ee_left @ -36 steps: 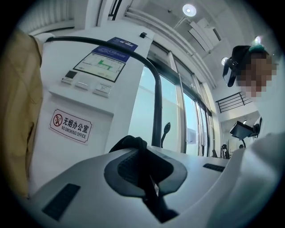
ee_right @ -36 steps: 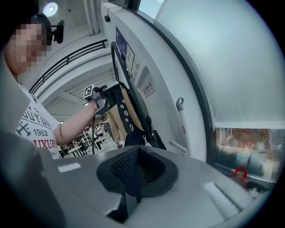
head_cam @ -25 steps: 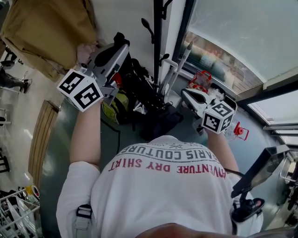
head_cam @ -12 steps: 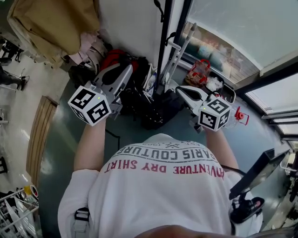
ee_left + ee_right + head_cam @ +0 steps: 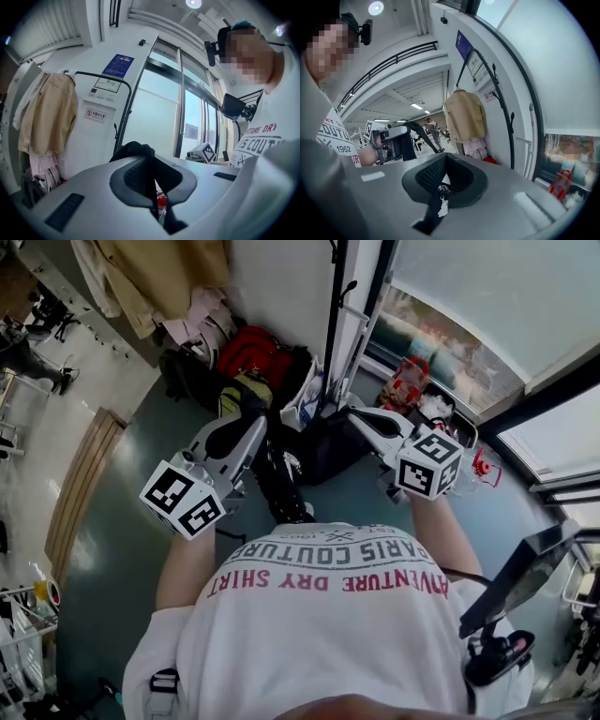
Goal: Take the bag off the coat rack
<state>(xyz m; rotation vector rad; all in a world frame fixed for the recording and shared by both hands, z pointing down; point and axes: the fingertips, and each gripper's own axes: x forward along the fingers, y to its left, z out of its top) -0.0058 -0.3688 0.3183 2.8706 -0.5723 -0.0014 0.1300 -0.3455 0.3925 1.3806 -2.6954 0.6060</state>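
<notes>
My left hand-held gripper: clamped on black bag fabric | my right hand-held gripper: clamped on its strap, beside a small charm | bag: slung between both, near coat rack pole | my shirt print: "DRY SHIRT"

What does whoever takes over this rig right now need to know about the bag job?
Left hand-held gripper: shut on bunched black fabric of the bag.
Right hand-held gripper: shut on a black strap of the bag, next to a small white charm.
Bag: hangs between the two grippers, low in front of the person, near the coat rack pole.
Done: both sides gripped; the bag looks clear of the hooks.
Left: probably just carry it away from the rack, avoiding the red backpack on the floor.
</notes>
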